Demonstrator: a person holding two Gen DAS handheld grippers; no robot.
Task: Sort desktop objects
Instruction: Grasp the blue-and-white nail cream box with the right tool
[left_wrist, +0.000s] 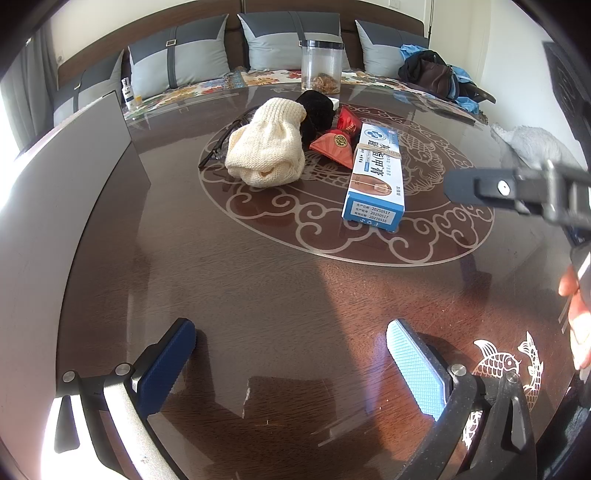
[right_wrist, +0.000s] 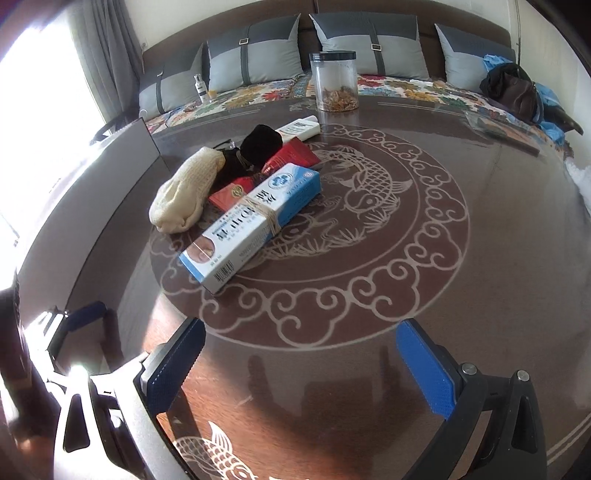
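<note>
1. two grippers hang over a dark round table (left_wrist: 258, 295) with a pale fish and cloud pattern; each one has its jaws spread wide and nothing between them.
2. the left gripper (left_wrist: 291, 362) is low above bare table, well apart from the objects; the right gripper (right_wrist: 301, 365) is also above bare table, near the edge of the pattern.
3. in the left wrist view, the right gripper comes in from the right edge, and part of a hand (left_wrist: 578, 317) is visible below it.
4. the objects lie together in a small pile near the table centre: a blue and white medicine box (right_wrist: 251, 221) tied with string, a cream knitted cloth (right_wrist: 184, 197), a black fuzzy item (right_wrist: 260, 146), red packets (right_wrist: 291, 155), and a white tube (right_wrist: 301, 129) behind them.
5. glasses (left_wrist: 225, 138) lie just beside the cream knitted cloth, on its left side in the left wrist view.
6. a clear jar (right_wrist: 334, 83) with a dark lid stands at the far table edge, apart from the pile.
7. behind the table is a sofa (right_wrist: 369, 83) with grey cushions.
</note>
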